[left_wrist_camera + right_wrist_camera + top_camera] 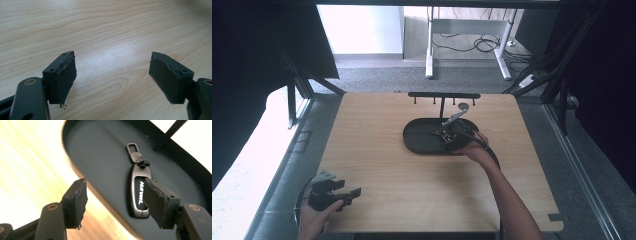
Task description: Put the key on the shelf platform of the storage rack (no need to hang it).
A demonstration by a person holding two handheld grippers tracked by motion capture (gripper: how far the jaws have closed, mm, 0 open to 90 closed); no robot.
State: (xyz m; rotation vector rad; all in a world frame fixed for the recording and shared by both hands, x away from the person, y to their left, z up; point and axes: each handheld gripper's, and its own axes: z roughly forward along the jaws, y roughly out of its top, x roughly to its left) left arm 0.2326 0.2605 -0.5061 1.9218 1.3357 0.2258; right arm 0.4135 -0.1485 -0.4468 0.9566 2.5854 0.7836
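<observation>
A dark key fob (138, 192) with white lettering and a metal clip lies flat in the black oval tray (100, 157). My right gripper (115, 202) hovers over the tray's near rim, open, with nothing between its pads; the fob lies beyond its right jaw. In the high view this gripper (438, 134) sits over the right half of the tray (419, 135). My left gripper (349, 189) rests near the table's front left corner, far from the tray. Its jaws stand wide open over bare wood (112, 80).
A black bar with several hooks (443, 95) stands on a thin post rising from the tray's back edge. The wooden table (412, 190) reaches to its front edge below the tray. Dark frame posts flank both sides.
</observation>
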